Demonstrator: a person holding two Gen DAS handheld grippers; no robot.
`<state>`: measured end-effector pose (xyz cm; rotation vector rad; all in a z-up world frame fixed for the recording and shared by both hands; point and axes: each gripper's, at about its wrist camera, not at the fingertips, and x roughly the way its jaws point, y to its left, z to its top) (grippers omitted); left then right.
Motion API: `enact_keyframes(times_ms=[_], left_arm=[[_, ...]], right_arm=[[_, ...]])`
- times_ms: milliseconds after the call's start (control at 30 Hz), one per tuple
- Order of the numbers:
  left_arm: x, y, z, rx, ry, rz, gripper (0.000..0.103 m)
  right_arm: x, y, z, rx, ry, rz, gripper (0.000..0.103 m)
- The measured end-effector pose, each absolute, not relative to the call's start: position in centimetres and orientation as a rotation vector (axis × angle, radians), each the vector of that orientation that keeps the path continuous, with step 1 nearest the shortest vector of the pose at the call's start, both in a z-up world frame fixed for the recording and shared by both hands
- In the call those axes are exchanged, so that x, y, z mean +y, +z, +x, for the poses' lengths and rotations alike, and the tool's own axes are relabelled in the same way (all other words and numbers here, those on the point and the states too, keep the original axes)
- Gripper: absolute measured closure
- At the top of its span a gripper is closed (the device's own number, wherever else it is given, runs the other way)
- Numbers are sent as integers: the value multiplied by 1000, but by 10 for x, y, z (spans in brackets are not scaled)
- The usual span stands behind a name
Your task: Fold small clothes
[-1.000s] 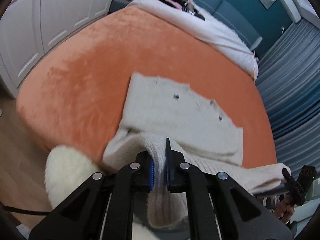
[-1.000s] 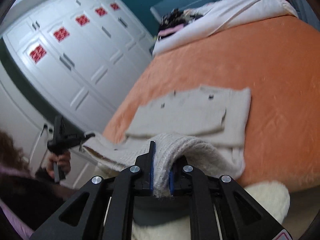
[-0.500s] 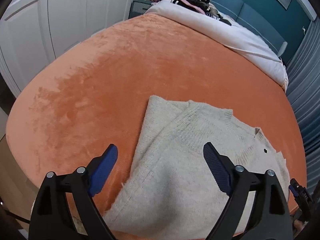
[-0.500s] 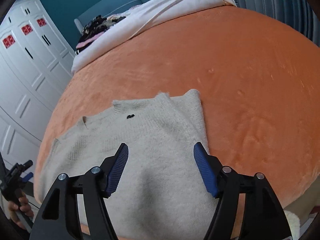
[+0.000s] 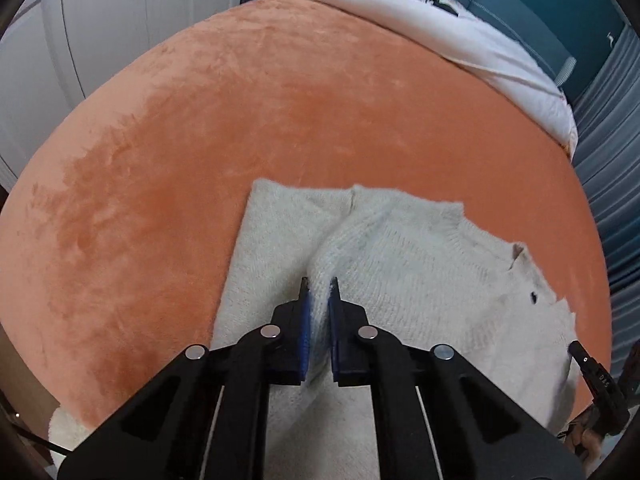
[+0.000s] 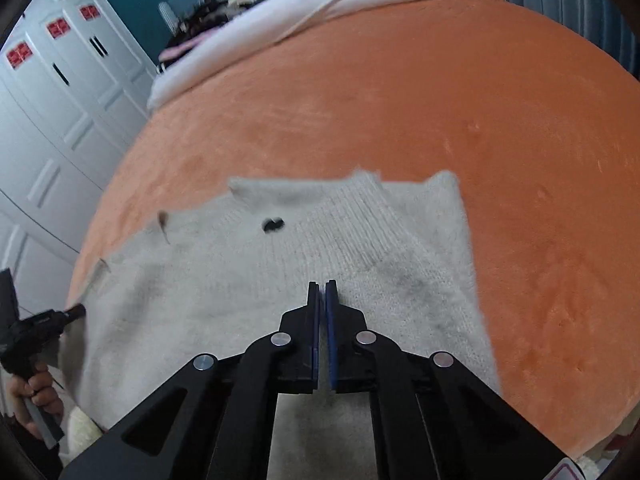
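Observation:
A cream knit sweater (image 5: pixel 420 272) lies folded on the orange blanket (image 5: pixel 240 120), neckline towards the far side. My left gripper (image 5: pixel 319 286) points down at it, its jaws closing tight on a raised ridge of knit near the left shoulder. In the right wrist view the sweater (image 6: pixel 224 280) fills the near bed, a black button (image 6: pixel 273 224) on it. My right gripper (image 6: pixel 322 288) rests low over the sweater's right part, jaws closing to a thin slit; no fold of knit shows between its pads. The left gripper (image 6: pixel 44 324) and a hand (image 6: pixel 36 392) show at the left edge.
A white duvet (image 5: pixel 460 40) with dark clothes piled on it crosses the far end of the bed. White wardrobe doors (image 6: pixel 52 100) stand on the left, grey curtains (image 5: pixel 612 160) on the right. A fluffy white rug (image 5: pixel 64 428) lies below the bed's near edge.
Both grippers carried the sweater's lower edge forward over the body, opened and let it drop, then came down and shut again, the left one pinching a ridge of knit.

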<state>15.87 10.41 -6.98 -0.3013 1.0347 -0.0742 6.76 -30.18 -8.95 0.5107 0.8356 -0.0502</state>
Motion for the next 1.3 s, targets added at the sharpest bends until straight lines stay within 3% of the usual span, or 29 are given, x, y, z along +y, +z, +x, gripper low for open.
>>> enact_keyframes(times_ms=[100,167,233,367,433,633,667,700,733,800,1033,1200,1300], left_arm=[[116,-31,156,953,-90,-341,96],[118,-26,165,947,-92,-349,96],[110,-46,179,980,-47,-276,96],[108,-102,189,1124,5,-293,96],[108,-106,183,1119,16,-289,96],[109,-106,180,1124,24,-281,95],[108,-107,181,1124,25,-276,95],[107,-107,181,1124,26,-269,95],[106,-107,180,1124,27,-265,95],[105,-107,180,1123,28,-259,95],[104,-99,175,1105,27,-255,96],[109,-47,164,968,-4,-315,96],[112,-37,178,937,31,-310,96]], right_arm=[[-313,-29,48,638,-33,527,103],[-325,-19,47,596,-54,540,103],[-338,-42,61,693,-87,538,88],[-333,-101,78,919,-125,520,75],[-324,-115,77,941,-146,460,47],[-305,-137,89,985,-158,356,42],[-303,-137,92,984,-158,353,43],[-302,-137,93,982,-141,363,54],[-301,-137,93,983,-123,373,74],[-300,-134,95,984,-94,388,94],[-301,-77,81,817,-31,439,98],[-309,-7,66,600,19,475,99],[-326,-20,77,622,-36,455,99]])
